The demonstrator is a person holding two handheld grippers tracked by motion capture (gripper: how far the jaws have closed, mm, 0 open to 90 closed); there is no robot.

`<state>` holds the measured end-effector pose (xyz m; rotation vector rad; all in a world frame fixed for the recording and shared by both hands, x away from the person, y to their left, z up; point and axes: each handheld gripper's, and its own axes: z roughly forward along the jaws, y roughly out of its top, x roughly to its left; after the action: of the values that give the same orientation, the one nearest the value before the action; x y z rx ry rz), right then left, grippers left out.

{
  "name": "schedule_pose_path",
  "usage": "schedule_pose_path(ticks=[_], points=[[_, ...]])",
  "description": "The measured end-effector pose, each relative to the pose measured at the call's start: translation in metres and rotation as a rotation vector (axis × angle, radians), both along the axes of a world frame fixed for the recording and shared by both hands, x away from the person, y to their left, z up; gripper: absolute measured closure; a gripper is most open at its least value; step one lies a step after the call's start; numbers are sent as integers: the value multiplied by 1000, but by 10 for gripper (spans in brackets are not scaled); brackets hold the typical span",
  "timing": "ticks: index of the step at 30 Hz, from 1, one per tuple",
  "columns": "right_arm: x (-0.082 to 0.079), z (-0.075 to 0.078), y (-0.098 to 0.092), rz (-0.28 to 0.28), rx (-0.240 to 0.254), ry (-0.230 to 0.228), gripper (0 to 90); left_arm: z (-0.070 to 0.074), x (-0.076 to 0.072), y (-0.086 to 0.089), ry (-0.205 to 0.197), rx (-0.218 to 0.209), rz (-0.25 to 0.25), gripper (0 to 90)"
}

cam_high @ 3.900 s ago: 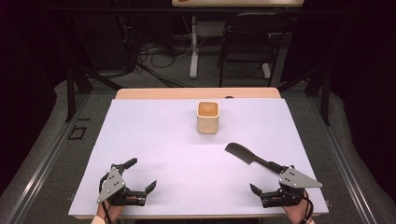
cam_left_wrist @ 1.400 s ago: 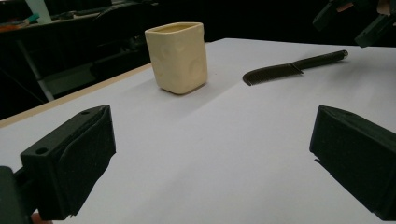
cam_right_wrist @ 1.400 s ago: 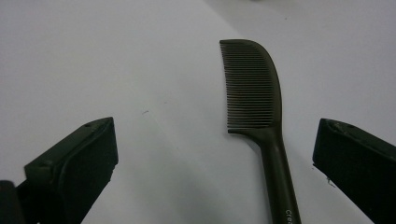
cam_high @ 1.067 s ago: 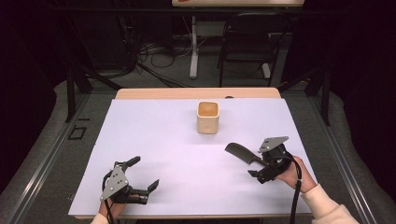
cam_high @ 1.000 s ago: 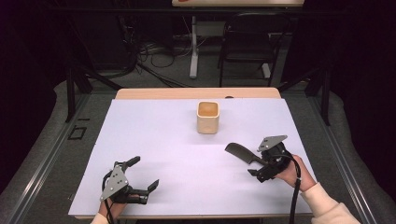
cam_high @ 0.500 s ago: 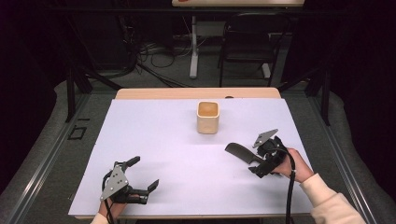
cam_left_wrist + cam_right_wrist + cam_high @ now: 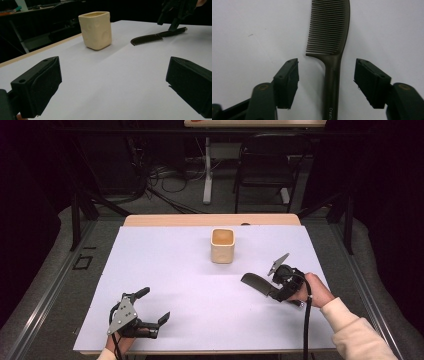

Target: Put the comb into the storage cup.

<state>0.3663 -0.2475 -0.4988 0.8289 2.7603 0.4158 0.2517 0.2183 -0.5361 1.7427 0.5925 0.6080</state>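
We are about to pick up the comb, which lies flat on the white tabletop, right of centre and a little nearer us than the cup. Our right claw straddles its handle just behind the teeth; the jaws have just been closing, yet a gap remains on both sides of the handle, so nothing is clamped. We judge the comb light and stiff, a thin plastic piece that sits low on the sheet. Its smooth handle may slip or pivot between the pads if we catch it off-centre, and the fine teeth would flex or snag, so the handle is the place to take hold, close to where it widens into the toothed part. The comb is dark brown to black, with a slightly curved spine, a dense row of fine teeth along one edge, and small pale lettering near the handle's end. Our left claw rests on the tabletop near the front left corner, jaws wide apart and holding nothing.
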Motion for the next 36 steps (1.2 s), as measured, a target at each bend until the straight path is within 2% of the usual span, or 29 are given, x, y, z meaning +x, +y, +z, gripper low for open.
schedule_pose_path(ticks=[5, 12, 16, 19, 20, 22, 23, 28, 36], points=[[5, 1, 1, -4, -28, 8, 477, 0, 0, 0, 1, 0, 6, 4], [12, -5, 5, 13, -94, 73, 546, 0, 0, 0, 1, -1, 6, 4], [15, -7, 5, 10, -102, 89, 572, 0, 0, 0, 0, 1, 9, 4], [18, -11, 5, 10, -109, 119, 605, 0, 0, 0, 0, 1, 9, 4], [19, -11, 6, 4, -133, 143, 610, 0, 0, 0, 0, 1, 9, 4], [20, -12, 5, 6, -128, 136, 613, 0, 0, 0, 1, 2, 9, 5], [21, -12, 6, -11, -140, 152, 619, 0, 0, 0, 0, 2, 9, 5], [23, -15, 6, -21, -138, 153, 627, 0, 0, 0, 0, 1, 8, 5], [28, -19, 5, -38, -147, 187, 646, 0, 0, 0, -1, 5, 7, 5]])
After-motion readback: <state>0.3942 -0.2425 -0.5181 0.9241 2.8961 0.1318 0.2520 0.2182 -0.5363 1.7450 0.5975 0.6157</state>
